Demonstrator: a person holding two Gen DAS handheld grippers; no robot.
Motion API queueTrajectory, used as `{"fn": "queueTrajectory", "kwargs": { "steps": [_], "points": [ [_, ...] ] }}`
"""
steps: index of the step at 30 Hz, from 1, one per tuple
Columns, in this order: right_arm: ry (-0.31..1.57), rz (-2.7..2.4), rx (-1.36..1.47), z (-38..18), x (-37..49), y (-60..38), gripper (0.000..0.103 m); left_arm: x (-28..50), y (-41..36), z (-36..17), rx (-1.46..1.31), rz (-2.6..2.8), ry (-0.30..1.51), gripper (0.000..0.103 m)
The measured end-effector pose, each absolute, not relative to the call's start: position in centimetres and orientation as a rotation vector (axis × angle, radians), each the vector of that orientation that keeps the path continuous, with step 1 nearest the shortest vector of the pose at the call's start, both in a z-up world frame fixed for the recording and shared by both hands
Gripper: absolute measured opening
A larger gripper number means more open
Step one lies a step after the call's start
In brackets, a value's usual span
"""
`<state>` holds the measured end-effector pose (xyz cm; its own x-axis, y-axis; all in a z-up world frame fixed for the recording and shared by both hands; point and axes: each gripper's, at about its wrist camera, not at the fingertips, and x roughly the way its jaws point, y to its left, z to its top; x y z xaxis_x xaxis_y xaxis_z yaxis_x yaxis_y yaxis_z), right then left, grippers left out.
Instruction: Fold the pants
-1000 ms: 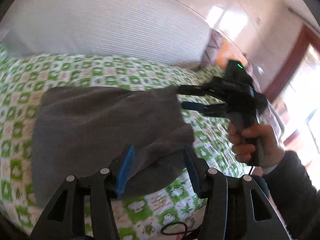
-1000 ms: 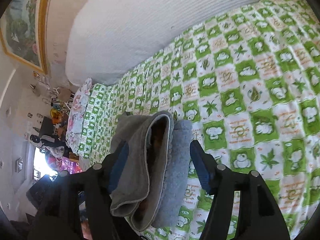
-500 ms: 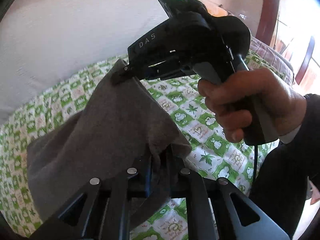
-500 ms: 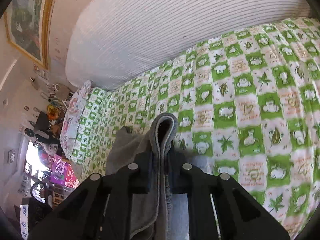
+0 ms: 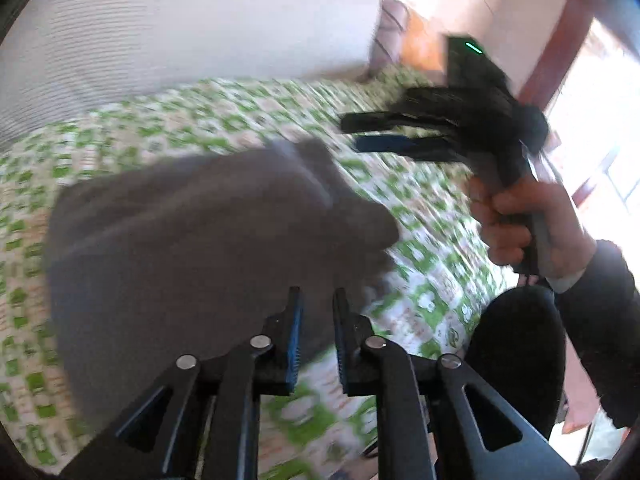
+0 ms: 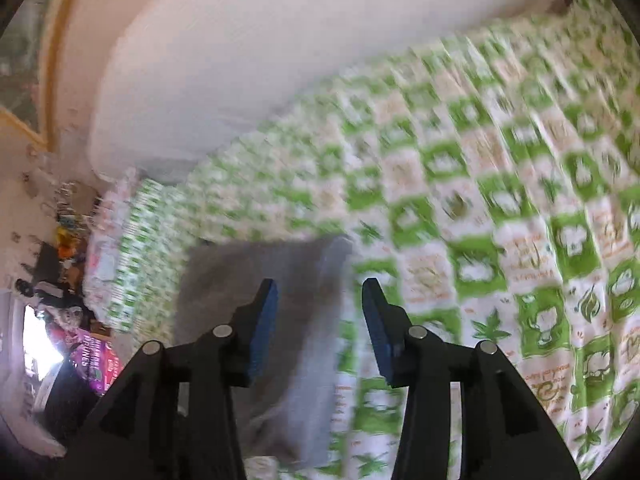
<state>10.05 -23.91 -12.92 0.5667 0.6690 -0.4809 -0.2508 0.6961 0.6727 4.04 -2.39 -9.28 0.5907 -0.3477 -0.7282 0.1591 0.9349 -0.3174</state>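
Observation:
The grey pants lie folded into a thick pad on the green-and-white checked bedspread; they also show in the right wrist view. My left gripper hovers over the pad's near right corner, jaws narrowly apart with nothing between them. My right gripper is open and empty above the pad's edge; it also shows in the left wrist view, held by a hand to the right of the pants. Both views are motion-blurred.
A white ribbed headboard cushion runs along the far side of the bed. A patterned pillow and room clutter lie at the left. A red door frame and a bright window stand at the right.
Both grippers were shut on the pants' folded edge half a second ago. Both have let go and pulled back, and the pants lie flat on the bed.

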Motion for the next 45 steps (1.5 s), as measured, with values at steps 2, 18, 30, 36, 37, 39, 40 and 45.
{"fn": "queueTrajectory", "kwargs": {
  "steps": [2, 18, 30, 36, 37, 39, 40, 45],
  "points": [
    [0.738, 0.618, 0.582, -11.2, 8.7, -23.2, 0.046, 3.9, 0.1, -8.4, -0.256, -0.258, 0.879, 0.016],
    [0.762, 0.669, 0.302, -11.9, 4.8, -14.4, 0.046, 9.1, 10.8, -12.4, -0.372, -0.026, 0.954, 0.021],
    [0.817, 0.537, 0.215, -16.3, 5.1, -15.0, 0.044, 8.6, 11.0, -15.3, -0.389, 0.011, 1.021, 0.021],
    [0.742, 0.557, 0.39, -14.3, 3.3, -17.8, 0.068, 3.9, 12.7, -13.6, -0.438, 0.026, 0.954, 0.052],
    [0.736, 0.528, 0.42, -14.4, 3.1, -18.5, 0.069, 3.6, 13.0, -13.8, -0.458, 0.021, 0.954, 0.052],
    [0.74, 0.496, 0.446, -14.9, 3.1, -19.0, 0.069, 2.8, 13.4, -14.7, -0.518, 0.003, 0.971, 0.053],
    [0.751, 0.477, 0.457, -15.4, 3.3, -19.1, 0.069, 2.7, 13.5, -15.1, -0.541, -0.006, 0.98, 0.053],
    [0.892, 0.464, 0.502, -18.8, 3.9, -17.8, 0.069, 1.8, 11.1, -17.9, -0.545, -0.06, 1.068, 0.053]
  ]
}}
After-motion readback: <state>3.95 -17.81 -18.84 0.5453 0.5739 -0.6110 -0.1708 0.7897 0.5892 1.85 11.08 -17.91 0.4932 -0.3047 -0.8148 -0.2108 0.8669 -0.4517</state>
